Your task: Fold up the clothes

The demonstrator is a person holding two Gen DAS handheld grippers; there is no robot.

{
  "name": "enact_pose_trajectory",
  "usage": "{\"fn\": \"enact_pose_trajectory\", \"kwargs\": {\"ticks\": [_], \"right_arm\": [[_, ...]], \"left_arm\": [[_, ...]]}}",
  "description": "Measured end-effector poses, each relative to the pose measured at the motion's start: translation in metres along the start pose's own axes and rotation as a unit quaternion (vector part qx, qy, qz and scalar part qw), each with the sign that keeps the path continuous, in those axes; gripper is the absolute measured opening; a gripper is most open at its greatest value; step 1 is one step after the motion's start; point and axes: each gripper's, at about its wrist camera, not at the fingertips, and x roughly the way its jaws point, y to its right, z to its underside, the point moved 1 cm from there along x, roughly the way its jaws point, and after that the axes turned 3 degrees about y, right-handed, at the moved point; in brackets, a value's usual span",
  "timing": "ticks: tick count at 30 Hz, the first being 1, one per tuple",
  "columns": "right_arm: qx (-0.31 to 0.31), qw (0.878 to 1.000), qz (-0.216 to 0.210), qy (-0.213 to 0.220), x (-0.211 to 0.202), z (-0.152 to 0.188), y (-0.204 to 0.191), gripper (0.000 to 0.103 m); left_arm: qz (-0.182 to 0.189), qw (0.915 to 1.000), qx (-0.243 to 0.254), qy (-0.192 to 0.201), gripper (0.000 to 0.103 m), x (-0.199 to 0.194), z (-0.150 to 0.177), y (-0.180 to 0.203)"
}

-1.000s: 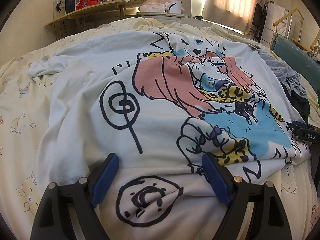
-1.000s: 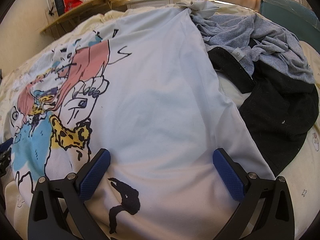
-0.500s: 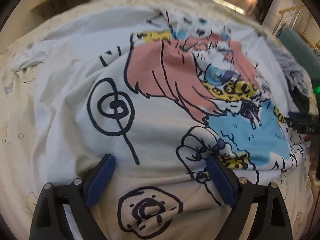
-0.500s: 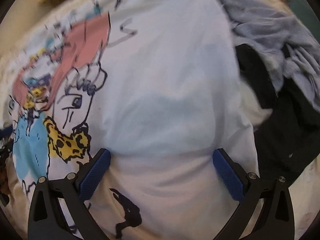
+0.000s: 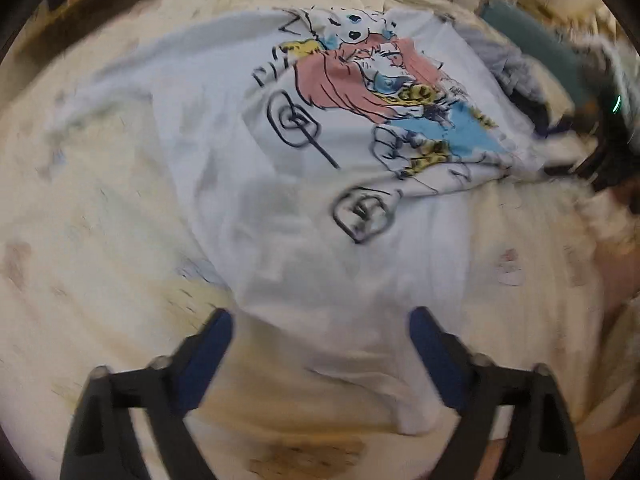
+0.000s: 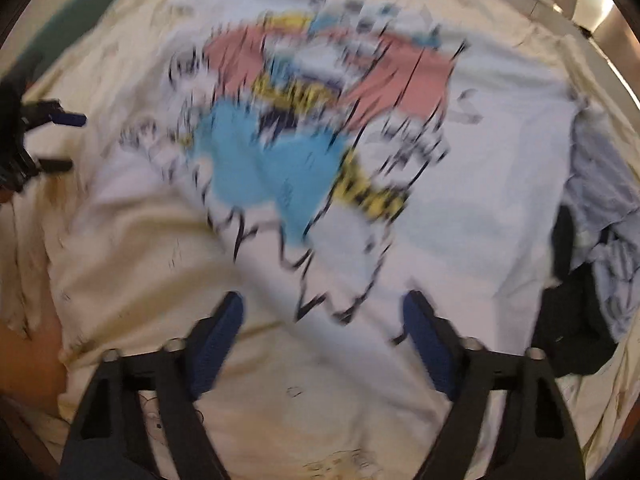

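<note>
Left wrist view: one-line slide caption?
Left gripper, fingers closing with no cloth pinched yet, over the hem of a white printed T-shirt spread on a cream bedsheet.

Cream patterned bedsheet [image 5: 100, 208] beneath; teal furniture edge [image 5: 532, 36] behind.

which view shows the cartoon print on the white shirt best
The left wrist view. There the cartoon print is only mildly blurred, so its black outlines, pink hair and blue patch read clearly on the white shirt. The right wrist view shows the print larger and closer, but motion blur smears its lines.
</note>
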Motion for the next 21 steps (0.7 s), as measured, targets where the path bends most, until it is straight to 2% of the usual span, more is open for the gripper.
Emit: {"fn": "enact_pose_trajectory", "kwargs": {"ticks": [1,6,8,9,10,11,12,15,18,21], "right_arm": [[0.003,1.000,-0.001,-0.002,0.004,0.002,-0.003,0.064],[0.065,0.997,0.026,0.016,-0.003,-0.002,0.012,0.064],[0.089,0.996,0.027,0.015,-0.006,-0.003,0.019,0.064],[0.094,0.995,0.029,0.019,-0.011,-0.004,0.020,0.064],[0.099,0.994,0.030,0.023,-0.016,-0.005,0.022,0.064],[0.104,0.994,0.031,0.028,-0.020,-0.006,0.023,0.064],[0.109,0.993,0.032,0.032,-0.025,-0.008,0.024,0.064],[0.116,0.992,0.041,0.041,-0.043,-0.010,0.031,0.065],[0.116,0.991,0.047,0.049,-0.064,-0.013,0.041,0.065],[0.103,0.993,0.013,0.056,-0.078,-0.018,0.036,0.065]], "left_arm": [[0.008,0.9999,0.010,0.006,0.068,-0.001,-0.002,0.008],[0.035,0.9969,0.070,0.006,0.068,0.021,-0.018,0.052],[0.031,0.9950,0.095,-0.010,0.068,0.045,-0.023,0.070],[0.017,0.9942,0.105,-0.017,0.064,0.055,-0.025,0.074],[0.004,0.9931,0.115,-0.025,0.050,0.066,-0.026,0.079],[-0.006,0.9925,0.119,-0.028,0.017,0.073,-0.028,0.081],[-0.006,0.9940,0.107,-0.022,0.006,0.072,-0.032,0.077],[0.029,0.9968,0.074,0.009,0.004,0.042,-0.043,0.063],[0.057,0.9940,0.087,0.034,0.004,-0.011,-0.051,0.061],[0.102,0.9889,0.091,0.058,0.004,-0.056,-0.066,0.063]]}}
